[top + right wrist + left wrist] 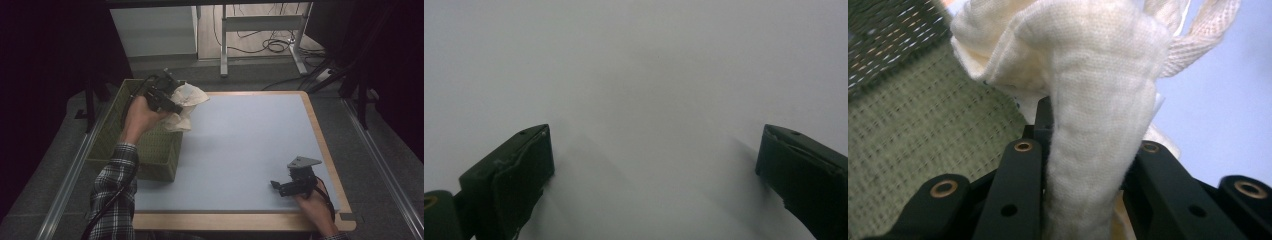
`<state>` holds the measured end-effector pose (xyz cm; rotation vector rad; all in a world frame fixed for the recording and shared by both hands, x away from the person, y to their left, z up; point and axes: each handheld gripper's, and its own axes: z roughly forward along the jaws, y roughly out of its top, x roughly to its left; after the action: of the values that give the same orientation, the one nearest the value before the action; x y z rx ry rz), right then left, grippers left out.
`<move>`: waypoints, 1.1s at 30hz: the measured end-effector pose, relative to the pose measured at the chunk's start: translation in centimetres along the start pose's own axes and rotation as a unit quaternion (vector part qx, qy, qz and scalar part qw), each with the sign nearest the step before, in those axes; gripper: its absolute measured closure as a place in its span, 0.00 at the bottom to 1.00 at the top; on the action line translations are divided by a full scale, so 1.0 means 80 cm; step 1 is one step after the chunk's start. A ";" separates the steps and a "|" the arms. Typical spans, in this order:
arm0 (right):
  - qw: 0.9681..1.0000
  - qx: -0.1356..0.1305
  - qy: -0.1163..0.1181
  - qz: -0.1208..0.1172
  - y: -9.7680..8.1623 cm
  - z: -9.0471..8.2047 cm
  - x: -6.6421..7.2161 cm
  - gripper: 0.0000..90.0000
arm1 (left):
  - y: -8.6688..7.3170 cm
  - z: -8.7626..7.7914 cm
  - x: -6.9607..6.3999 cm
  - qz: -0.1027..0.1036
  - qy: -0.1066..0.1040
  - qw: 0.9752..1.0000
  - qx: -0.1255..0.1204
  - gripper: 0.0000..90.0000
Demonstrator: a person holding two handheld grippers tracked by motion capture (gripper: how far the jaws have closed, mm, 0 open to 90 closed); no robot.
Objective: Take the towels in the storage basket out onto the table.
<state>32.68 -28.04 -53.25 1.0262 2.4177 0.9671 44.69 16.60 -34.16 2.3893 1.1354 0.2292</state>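
Note:
A cream-white cloth [186,105] hangs bunched from my left gripper [176,106], above the right rim of a green woven basket [155,150] at the table's left edge. In the left gripper view the cloth [1098,100] is pinched between the two black jaws of the left gripper [1085,165], with the basket's weave [923,140] to the left and the pale blue table top [1218,125] to the right. My right gripper [276,186] rests low near the table's front right, jaws wide apart. In the right gripper view the right gripper [654,160] has nothing between its fingers.
The pale blue mat [250,145] covers the table, framed by a wooden edge [330,150]. Beyond the table stand a metal desk frame [260,30] and floor cables [272,46]. Dark surroundings lie on both sides.

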 end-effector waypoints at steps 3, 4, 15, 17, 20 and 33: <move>1.000 0.000 0.000 0.000 0.000 0.000 0.000 0.02 | 0.005 0.005 -0.007 0.003 -0.005 1.000 -0.002 0.84; 1.000 0.000 0.000 0.001 0.000 0.000 0.000 0.02 | 0.011 0.010 -0.012 0.012 -0.006 1.000 0.000 0.83; 1.000 0.000 0.000 0.000 0.000 0.000 0.000 0.02 | 0.038 0.048 -0.049 0.043 -0.019 0.999 0.009 0.83; 1.000 0.000 0.000 0.000 0.000 0.000 0.000 0.02 | 0.040 0.053 -0.053 0.046 -0.020 0.999 0.011 0.83; 1.000 0.000 0.000 0.000 0.000 0.000 0.000 0.02 | 0.048 0.072 -0.069 0.061 -0.024 0.998 0.022 0.83; 1.000 0.000 0.000 0.000 0.000 0.000 0.000 0.02 | 0.070 0.138 -0.118 0.085 -0.042 0.995 0.041 0.82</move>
<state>32.68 -28.04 -53.25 1.0274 2.4171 0.9663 46.31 2.51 -40.51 2.5456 0.9198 0.1395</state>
